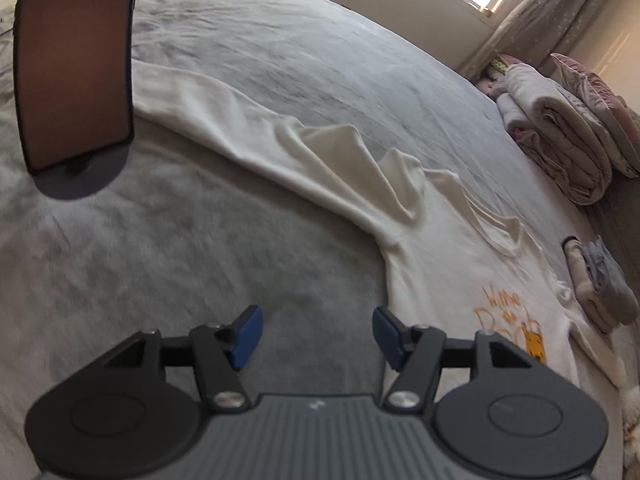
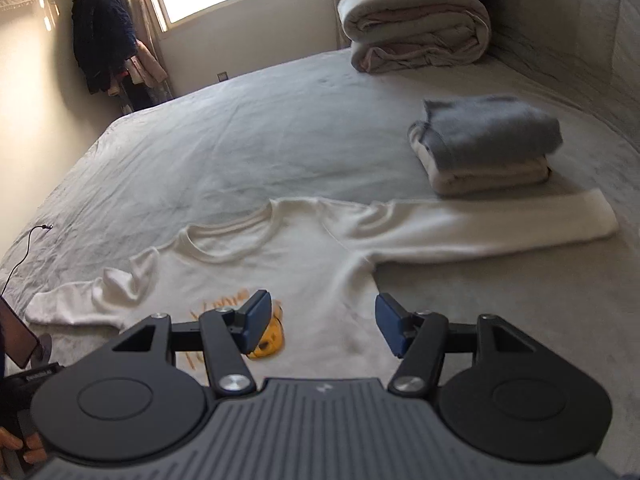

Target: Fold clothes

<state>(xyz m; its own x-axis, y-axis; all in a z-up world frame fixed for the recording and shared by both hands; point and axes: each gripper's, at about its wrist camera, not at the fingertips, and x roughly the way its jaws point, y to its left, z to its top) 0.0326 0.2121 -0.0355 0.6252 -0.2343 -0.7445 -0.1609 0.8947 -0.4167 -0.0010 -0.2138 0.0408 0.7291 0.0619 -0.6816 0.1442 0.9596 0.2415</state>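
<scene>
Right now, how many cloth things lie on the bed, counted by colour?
White: 1, the long-sleeved shirt spread flat.
Grey: 1, the folded garment on top of the small pile.
Cream: 1, the folded garment under it.
Pinkish: 1, the rolled quilt at the back.
Total: 4

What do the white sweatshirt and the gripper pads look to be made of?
White sweatshirt: soft matte knit, probably cotton; it drapes in rounded folds and has a ribbed collar. Pads: blue, matte, likely rubber or soft plastic, on black hard-plastic linkages; uncertain.

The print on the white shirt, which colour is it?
Orange and yellow print on the shirt, clearest in the right wrist view.
</scene>
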